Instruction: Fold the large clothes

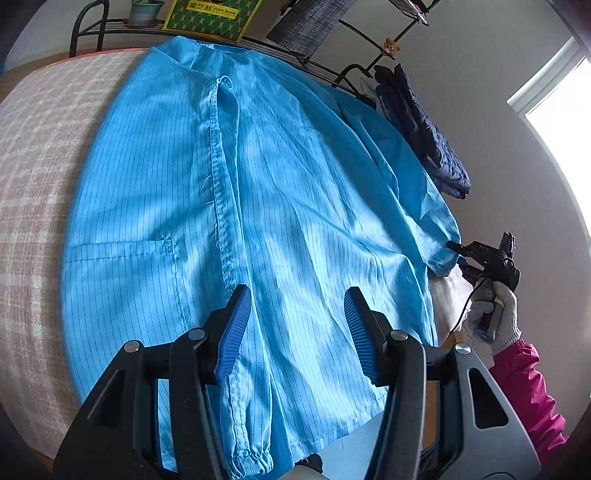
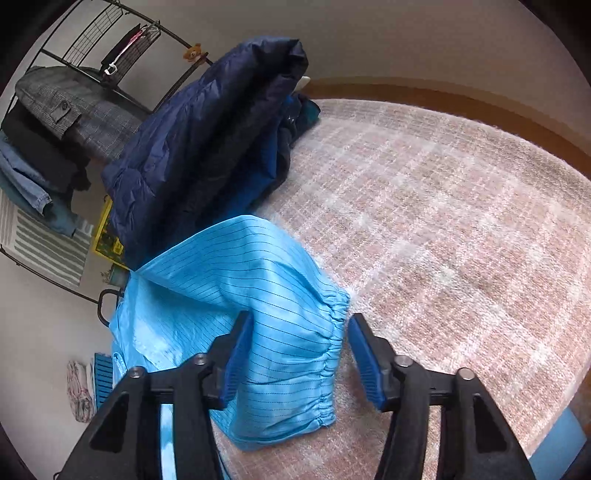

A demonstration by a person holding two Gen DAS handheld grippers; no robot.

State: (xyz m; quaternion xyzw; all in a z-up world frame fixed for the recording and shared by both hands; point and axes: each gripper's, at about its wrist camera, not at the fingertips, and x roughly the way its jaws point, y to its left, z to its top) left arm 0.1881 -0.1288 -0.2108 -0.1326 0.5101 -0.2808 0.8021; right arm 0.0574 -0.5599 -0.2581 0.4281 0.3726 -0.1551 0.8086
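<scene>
A large light-blue pinstriped coat [image 1: 280,192] lies spread front-up on the plaid-covered table [image 1: 40,177], collar at the far end. My left gripper [image 1: 297,328] hovers open over its lower front, with nothing pinched between the blue pads. One elastic cuff [image 1: 251,461] lies by the near hem. The other sleeve's cuff [image 2: 325,350] rests on the table between the jaws of my right gripper [image 2: 301,354]. The left pad [image 2: 238,354] is against the fabric and the right pad [image 2: 365,362] stands clear of it. A gloved hand in a pink sleeve [image 1: 495,317] holds the right gripper [image 1: 456,254] at that cuff.
A dark navy puffer jacket [image 2: 207,147] is heaped at the table's far side beyond the sleeve. A black metal rack [image 1: 332,70] with clothes, a yellow box [image 1: 210,14] and a plant pot [image 1: 144,13] stands behind the table. Bare plaid cloth [image 2: 461,221] stretches right of the cuff.
</scene>
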